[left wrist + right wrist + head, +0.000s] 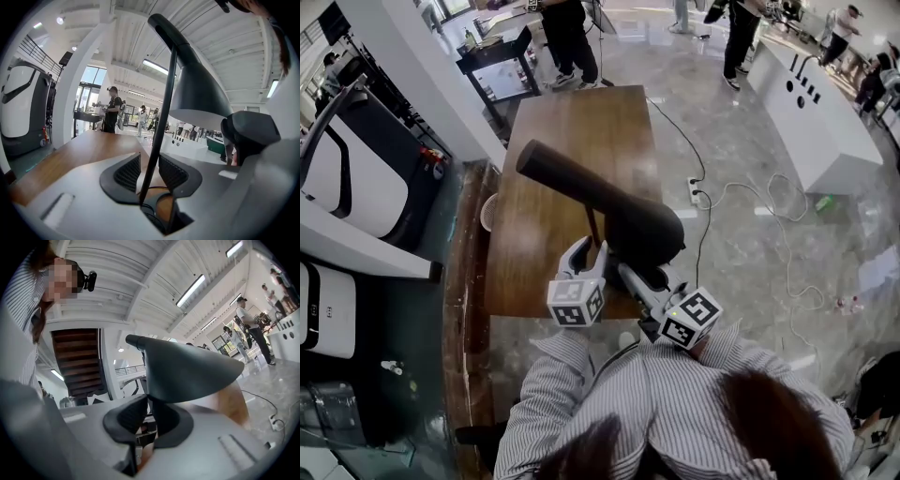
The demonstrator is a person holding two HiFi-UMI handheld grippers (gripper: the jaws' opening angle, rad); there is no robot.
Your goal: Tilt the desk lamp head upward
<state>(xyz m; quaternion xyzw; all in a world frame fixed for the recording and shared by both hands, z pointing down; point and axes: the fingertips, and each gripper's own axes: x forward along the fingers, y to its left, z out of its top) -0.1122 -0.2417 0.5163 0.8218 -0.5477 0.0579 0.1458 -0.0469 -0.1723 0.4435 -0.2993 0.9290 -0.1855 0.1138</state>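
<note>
Two hand-held grippers (150,161) (147,411), one desk lamp (609,202)

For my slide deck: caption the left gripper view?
Left gripper, jaws open, straddles the lamp stem beneath the dark lamp head.

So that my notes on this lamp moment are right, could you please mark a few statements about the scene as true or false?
1. The lamp stem runs between the left gripper's jaws. True.
2. The left gripper is clamped on the stem. False: its jaws stand apart, open around it.
3. The right gripper grips the lamp head at its rim. True.
4. The lamp stands on the floor. False: it stands on the wooden table.
</note>
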